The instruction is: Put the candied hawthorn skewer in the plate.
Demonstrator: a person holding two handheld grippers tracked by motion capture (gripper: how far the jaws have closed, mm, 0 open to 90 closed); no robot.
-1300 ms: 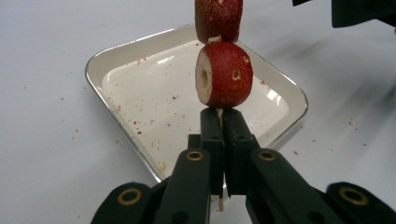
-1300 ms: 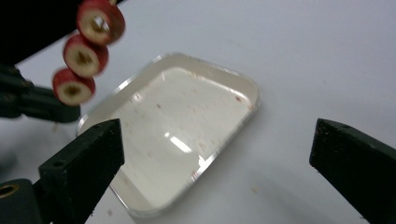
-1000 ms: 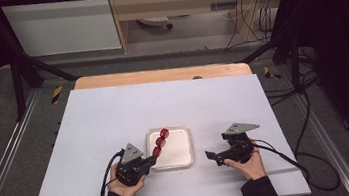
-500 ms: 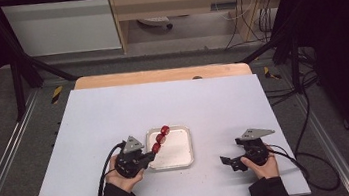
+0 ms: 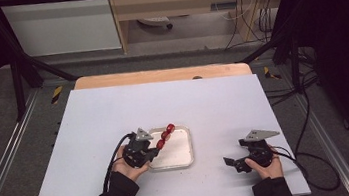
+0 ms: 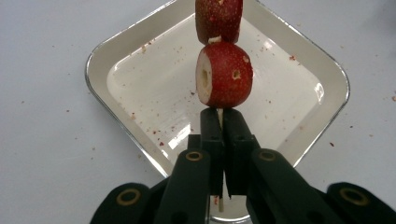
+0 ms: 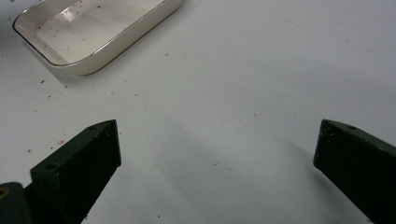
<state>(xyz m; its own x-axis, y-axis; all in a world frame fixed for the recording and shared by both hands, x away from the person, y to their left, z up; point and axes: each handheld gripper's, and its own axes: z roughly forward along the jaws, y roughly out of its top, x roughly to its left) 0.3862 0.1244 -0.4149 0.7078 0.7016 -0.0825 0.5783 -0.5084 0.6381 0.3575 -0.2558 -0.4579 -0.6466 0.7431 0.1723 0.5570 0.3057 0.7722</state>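
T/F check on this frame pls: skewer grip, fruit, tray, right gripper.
1. The left gripper is shut on the skewer's stick. True.
2. The tray holds several pieces of fruit. False: it holds only crumbs; the red fruit pieces are threaded on the skewer above it.
3. The right gripper is open with nothing between its fingers. True.
4. The right gripper is over the tray. False: in the high view it is over bare white table, to the right of the tray.
5. The skewer lies flat in the tray. False: it is held up by the left gripper, its fruit end over the tray's far rim.
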